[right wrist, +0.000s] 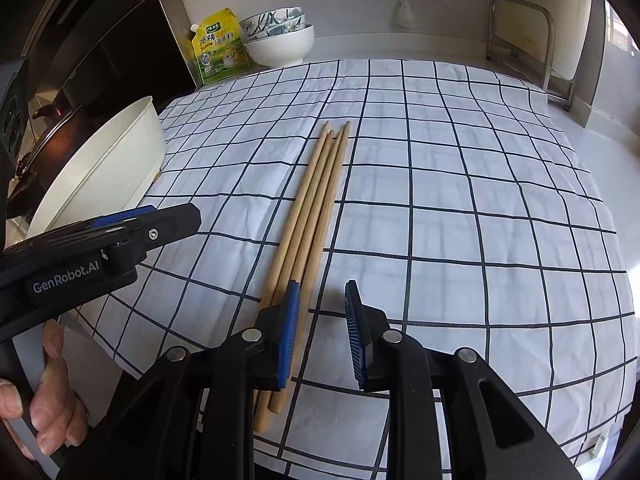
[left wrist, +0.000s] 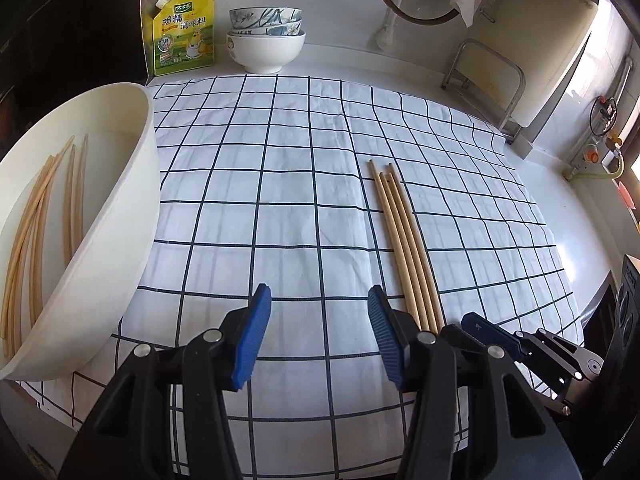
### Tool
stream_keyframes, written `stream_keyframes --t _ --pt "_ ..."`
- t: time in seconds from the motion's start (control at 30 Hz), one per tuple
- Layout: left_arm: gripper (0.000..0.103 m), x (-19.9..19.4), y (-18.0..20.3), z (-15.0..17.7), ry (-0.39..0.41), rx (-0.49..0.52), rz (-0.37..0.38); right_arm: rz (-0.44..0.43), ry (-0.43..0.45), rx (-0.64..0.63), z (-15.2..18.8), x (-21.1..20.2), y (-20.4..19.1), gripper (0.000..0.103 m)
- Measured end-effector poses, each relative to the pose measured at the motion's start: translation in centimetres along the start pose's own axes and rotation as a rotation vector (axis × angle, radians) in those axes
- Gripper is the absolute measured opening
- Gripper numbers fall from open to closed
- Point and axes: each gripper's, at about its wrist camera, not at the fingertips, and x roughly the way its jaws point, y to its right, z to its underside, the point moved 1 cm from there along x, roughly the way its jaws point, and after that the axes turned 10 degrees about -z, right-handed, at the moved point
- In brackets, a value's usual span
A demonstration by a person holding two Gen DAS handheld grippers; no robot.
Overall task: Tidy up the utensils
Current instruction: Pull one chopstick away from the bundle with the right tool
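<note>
Several wooden chopsticks [right wrist: 316,200] lie side by side on the checked cloth [right wrist: 440,200]. My right gripper [right wrist: 323,285] hovers over their near ends, narrowly open. Its left finger covers the bundle, and the gap shows mostly cloth; nothing is gripped. In the left wrist view the chopsticks [left wrist: 404,248] lie just right of my left gripper [left wrist: 319,290], which is open over bare cloth. A white basin [left wrist: 120,208] at the left holds several more chopsticks [left wrist: 44,216]. The right gripper [left wrist: 492,330] shows at the lower right, and the left gripper [right wrist: 160,220] shows side-on at the left.
A yellow seasoning pouch [left wrist: 184,32] and stacked bowls [left wrist: 266,40] stand at the back. A metal rack [left wrist: 492,80] is at the back right. A dark pot [right wrist: 60,132] sits left of the basin [right wrist: 104,176]. A hand [right wrist: 48,380] holds the left gripper's handle.
</note>
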Motion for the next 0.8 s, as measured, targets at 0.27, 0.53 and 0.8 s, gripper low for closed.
stream_keyframes --t 0.27,0.53,0.8 --pt "0.05 0.3 -0.1 0.2 -0.009 -0.001 0.0 0.045 -0.001 -0.031 -0.4 0.7 -0.4 0.022" --pt "0.05 0.6 0.2 0.4 -0.017 0.007 -0.002 0.082 -0.005 -0.051 -0.6 0.9 -0.3 0.008" --pt "0.05 0.8 0.9 0.7 -0.023 0.034 0.004 0.089 0.002 -0.04 -0.5 0.4 0.6 0.007"
